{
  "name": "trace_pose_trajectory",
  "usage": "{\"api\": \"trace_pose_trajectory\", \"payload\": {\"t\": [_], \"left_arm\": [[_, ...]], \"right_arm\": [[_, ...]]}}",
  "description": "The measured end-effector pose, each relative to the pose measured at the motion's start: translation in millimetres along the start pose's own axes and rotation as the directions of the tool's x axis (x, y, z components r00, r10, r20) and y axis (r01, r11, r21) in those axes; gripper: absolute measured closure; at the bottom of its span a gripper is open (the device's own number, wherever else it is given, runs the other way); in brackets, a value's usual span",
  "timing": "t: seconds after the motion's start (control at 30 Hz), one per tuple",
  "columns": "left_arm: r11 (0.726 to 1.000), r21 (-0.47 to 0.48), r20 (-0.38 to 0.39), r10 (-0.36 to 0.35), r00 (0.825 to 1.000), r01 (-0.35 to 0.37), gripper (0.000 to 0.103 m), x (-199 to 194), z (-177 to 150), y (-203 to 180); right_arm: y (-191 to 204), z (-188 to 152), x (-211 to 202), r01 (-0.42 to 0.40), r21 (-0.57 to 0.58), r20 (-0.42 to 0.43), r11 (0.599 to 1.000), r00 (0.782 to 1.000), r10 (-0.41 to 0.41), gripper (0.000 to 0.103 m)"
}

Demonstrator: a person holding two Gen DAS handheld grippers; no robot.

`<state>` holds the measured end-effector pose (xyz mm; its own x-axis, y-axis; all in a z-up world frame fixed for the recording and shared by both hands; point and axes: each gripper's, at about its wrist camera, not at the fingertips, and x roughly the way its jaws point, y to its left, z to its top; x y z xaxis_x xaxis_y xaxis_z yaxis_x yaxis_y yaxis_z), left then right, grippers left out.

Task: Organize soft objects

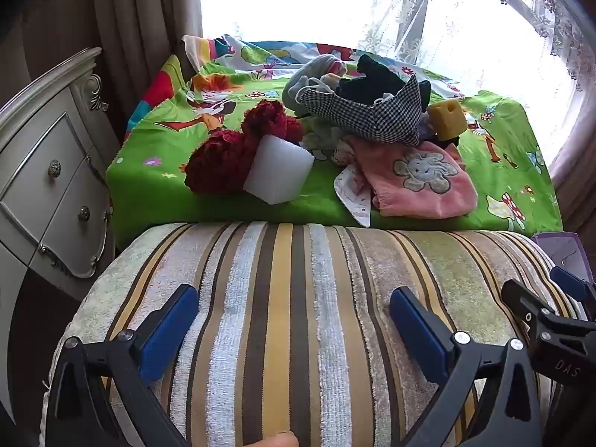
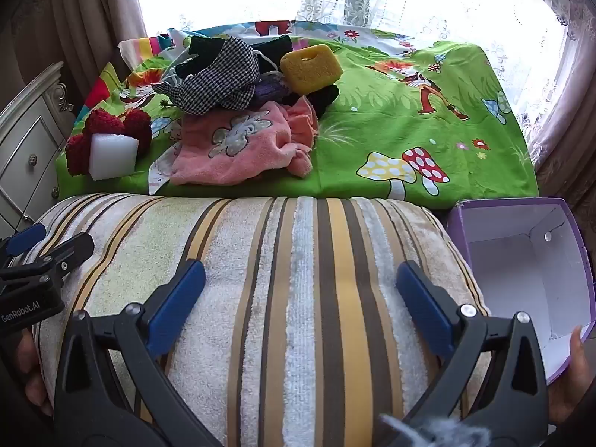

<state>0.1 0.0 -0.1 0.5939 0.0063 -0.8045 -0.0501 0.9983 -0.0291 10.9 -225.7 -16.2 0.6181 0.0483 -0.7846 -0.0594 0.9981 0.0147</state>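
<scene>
Both grippers are hanging side by side over a striped cushion, tilted steeply down and forward, jaws spread wide with nothing between them. Left gripper is sitting over the cushion's left-centre, blue pads well apart, not touching fabric as far as the view shows; a fingertip is peeking in at the bottom edge. Right gripper is poised just beside it to the right, same downward pitch, pads apart and empty; a hand is showing at its right edge, near the box rim.

Going left to right beyond the cushion: a white carved dresser is standing at far left. A green cartoon-print sheet is covering the surface behind the cushion. On its left part a red knitted item is lying with a white foam block leaning against it. Next, the soft pile: a checkered cloth is draped over dark fabric, a pink towel with a flower patch is lying in front, touching the pile, and a yellow sponge is resting on the pile's right side. Right part of the sheet is bare. At far right, a purple box is sitting open and empty just beside the cushion.
</scene>
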Motion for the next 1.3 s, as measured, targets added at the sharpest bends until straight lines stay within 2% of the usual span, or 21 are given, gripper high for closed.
{"api": "trace_pose_trajectory", "payload": {"t": [1.3], "left_arm": [[1.0,-0.003,0.002,0.002,1.0,-0.002,0.0,1.9,0.1,-0.2]], "right_arm": [[0.2,0.5,0.4,-0.002,0.0,-0.006,1.0,1.0,0.002,0.0]]}}
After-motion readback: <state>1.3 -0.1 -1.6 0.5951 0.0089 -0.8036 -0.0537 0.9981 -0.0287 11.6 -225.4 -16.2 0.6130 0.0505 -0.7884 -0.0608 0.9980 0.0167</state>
